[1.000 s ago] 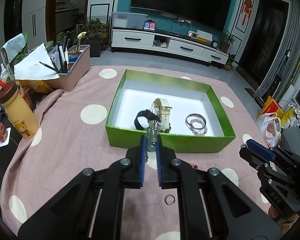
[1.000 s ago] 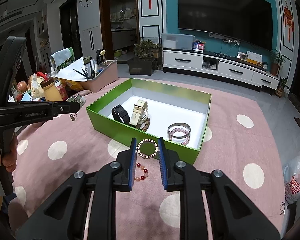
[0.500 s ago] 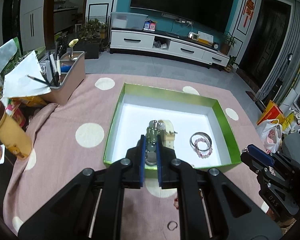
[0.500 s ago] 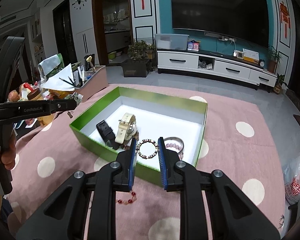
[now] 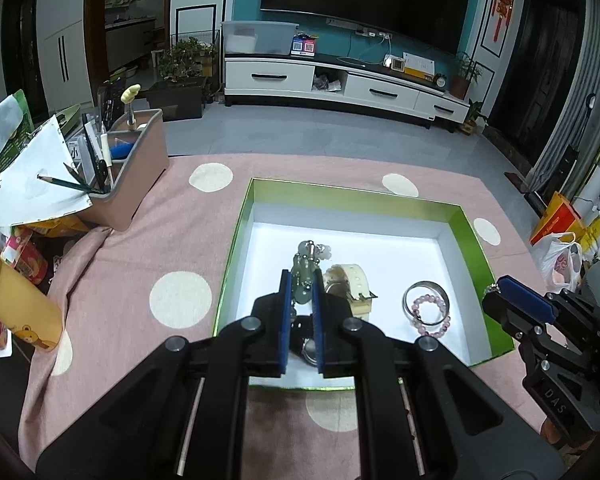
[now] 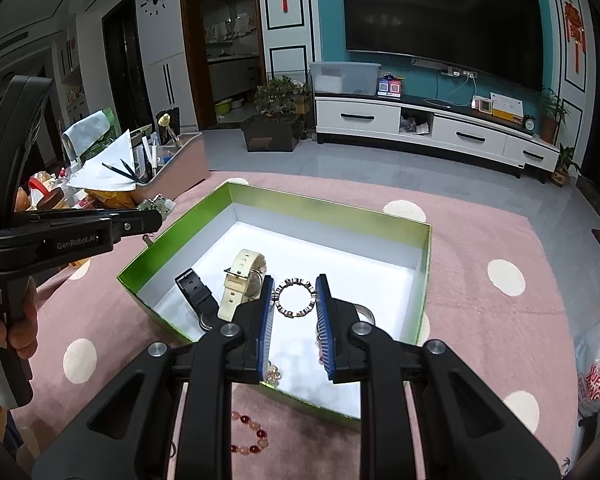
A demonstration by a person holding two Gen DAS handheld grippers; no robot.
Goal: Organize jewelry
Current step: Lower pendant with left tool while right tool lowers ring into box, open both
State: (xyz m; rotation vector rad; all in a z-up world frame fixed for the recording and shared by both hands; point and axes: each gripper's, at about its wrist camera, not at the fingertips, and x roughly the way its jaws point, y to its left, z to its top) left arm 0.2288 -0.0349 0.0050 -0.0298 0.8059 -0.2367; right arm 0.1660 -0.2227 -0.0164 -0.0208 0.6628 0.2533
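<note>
My left gripper (image 5: 301, 280) is shut on a pale green jade pendant (image 5: 303, 276) with a silver clasp, held over the near part of the green box (image 5: 340, 200). My right gripper (image 6: 295, 294) is shut on a beaded ring bracelet (image 6: 295, 297), also above the box (image 6: 328, 210). In the box lie a cream watch (image 5: 350, 280) (image 6: 240, 280), a black watch (image 6: 194, 292), a silver bangle (image 5: 426, 300) and a pink bead bracelet (image 5: 430, 314). A red bead bracelet (image 6: 248, 436) lies on the pink cloth in front of the box.
A pink organizer bin (image 5: 134, 168) with pens and paper stands at the far left of the dotted pink tablecloth (image 5: 132, 248). A yellow bottle (image 5: 16, 304) and snack packs crowd the left edge. A hand (image 6: 8, 320) grips the left tool's handle. Bags sit beyond the right edge.
Both grippers have moved forward over the box with their pieces still held. The box has come nearer and lower in both views; the loose ring on the cloth has dropped out of sight.
</note>
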